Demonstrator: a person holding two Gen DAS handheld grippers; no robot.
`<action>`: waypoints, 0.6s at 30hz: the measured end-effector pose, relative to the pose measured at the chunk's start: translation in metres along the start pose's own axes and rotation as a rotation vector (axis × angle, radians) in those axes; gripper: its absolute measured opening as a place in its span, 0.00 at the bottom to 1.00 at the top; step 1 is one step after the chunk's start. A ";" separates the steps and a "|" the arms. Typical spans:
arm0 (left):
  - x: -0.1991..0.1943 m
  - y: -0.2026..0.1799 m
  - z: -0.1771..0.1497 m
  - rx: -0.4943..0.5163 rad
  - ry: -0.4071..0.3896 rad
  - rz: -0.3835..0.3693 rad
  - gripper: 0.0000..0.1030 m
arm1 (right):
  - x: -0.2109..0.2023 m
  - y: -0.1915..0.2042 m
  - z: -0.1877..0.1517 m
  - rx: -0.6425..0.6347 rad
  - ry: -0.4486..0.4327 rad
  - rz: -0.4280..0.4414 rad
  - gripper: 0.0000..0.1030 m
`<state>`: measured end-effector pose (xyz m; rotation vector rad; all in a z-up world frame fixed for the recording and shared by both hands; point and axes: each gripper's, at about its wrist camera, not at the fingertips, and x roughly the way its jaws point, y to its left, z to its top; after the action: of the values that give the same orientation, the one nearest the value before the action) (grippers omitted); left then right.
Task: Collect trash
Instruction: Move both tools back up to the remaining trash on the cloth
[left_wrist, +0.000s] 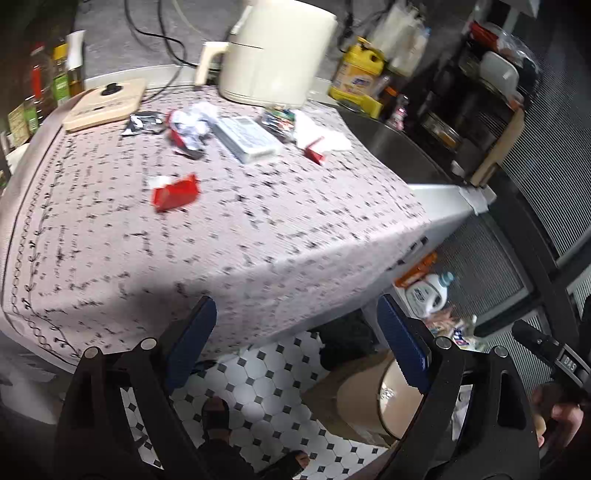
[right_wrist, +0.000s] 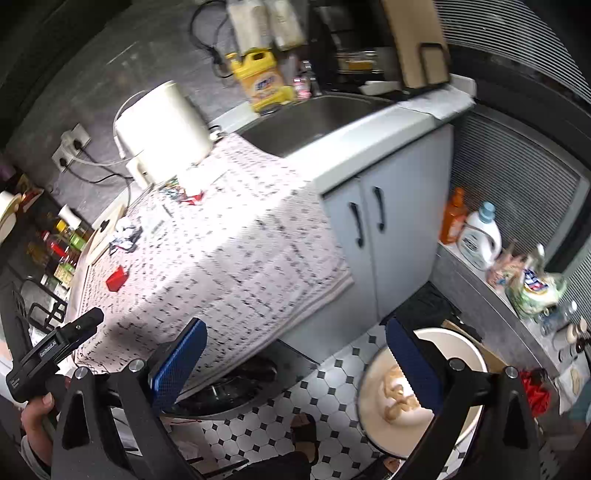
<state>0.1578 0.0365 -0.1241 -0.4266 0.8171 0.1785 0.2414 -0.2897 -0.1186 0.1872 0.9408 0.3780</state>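
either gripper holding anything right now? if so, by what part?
Nothing held. Left gripper and right gripper both have open jaws with only floor and table edge between them.

I see wrappers (left_wrist: 176, 192) scattered mid-surface (left_wrist: 258, 229), kettle (left_wrist: 275, 48) behind them. Sink (right_wrist: 314, 118) sits right of the surface; bin (right_wrist: 421, 391) on the floor below.

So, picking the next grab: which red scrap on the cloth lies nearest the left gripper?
The lone red wrapper, mid-cloth, apart from the clutter; the others lie farther back.
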 end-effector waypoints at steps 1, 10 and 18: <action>-0.001 0.006 0.002 -0.009 -0.006 0.004 0.85 | 0.003 0.006 0.001 -0.007 0.002 0.004 0.92; 0.008 0.071 0.030 -0.084 -0.029 0.030 0.62 | 0.032 0.066 0.017 -0.069 0.013 0.014 0.92; 0.036 0.098 0.059 -0.059 -0.014 0.014 0.45 | 0.054 0.093 0.028 -0.067 0.017 -0.025 0.92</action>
<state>0.1907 0.1502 -0.1447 -0.4747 0.8031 0.2188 0.2713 -0.1827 -0.1130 0.1116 0.9447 0.3881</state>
